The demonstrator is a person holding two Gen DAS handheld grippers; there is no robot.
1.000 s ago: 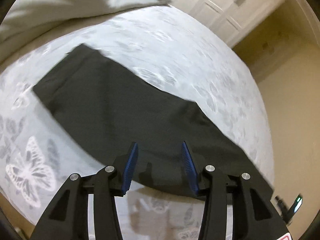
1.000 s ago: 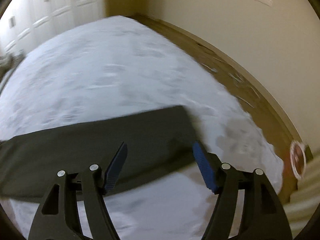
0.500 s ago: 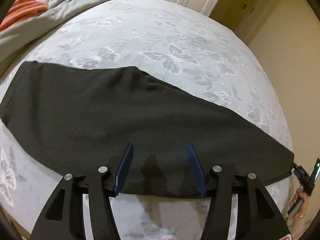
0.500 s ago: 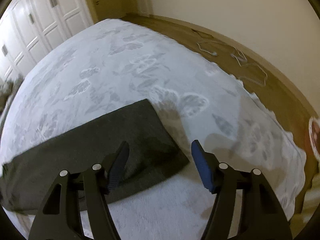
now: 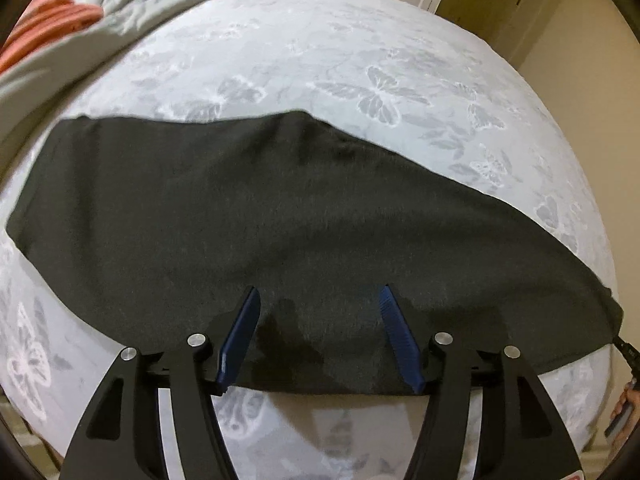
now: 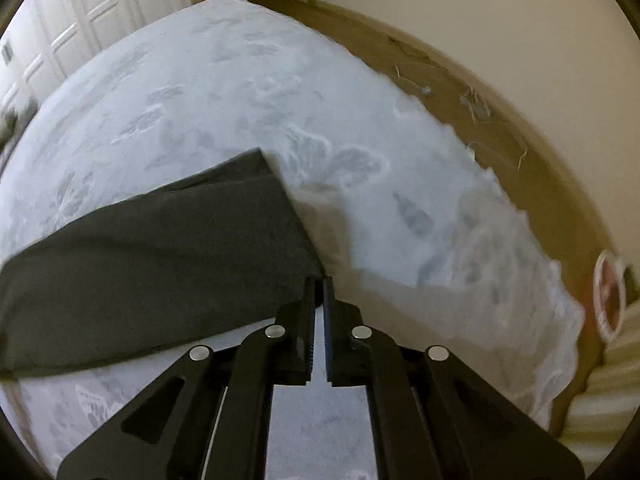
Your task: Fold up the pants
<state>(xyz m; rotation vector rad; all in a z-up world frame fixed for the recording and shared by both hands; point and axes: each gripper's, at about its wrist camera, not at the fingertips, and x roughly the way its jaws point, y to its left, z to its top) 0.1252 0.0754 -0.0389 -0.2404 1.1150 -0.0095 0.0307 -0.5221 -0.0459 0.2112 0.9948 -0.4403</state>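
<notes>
Charcoal pants (image 5: 280, 220) lie flat across the butterfly-print bedspread (image 5: 360, 60), already halved lengthwise so both legs stack into 1 long dark strip. Half a second ago our right gripper (image 6: 319, 280) hung spread wide above the hem end; now its jaws are pressed together on the near hem corner, pinching the cloth. That tells us the grab for the next fold has begun. Our left gripper (image 5: 316, 300) has eased forward over the strip's near edge, jaws spread apart and holding nothing. We judge it must clamp somewhere too before we carry the hem toward the waistband beside the grey blanket (image 5: 60, 60).
</notes>
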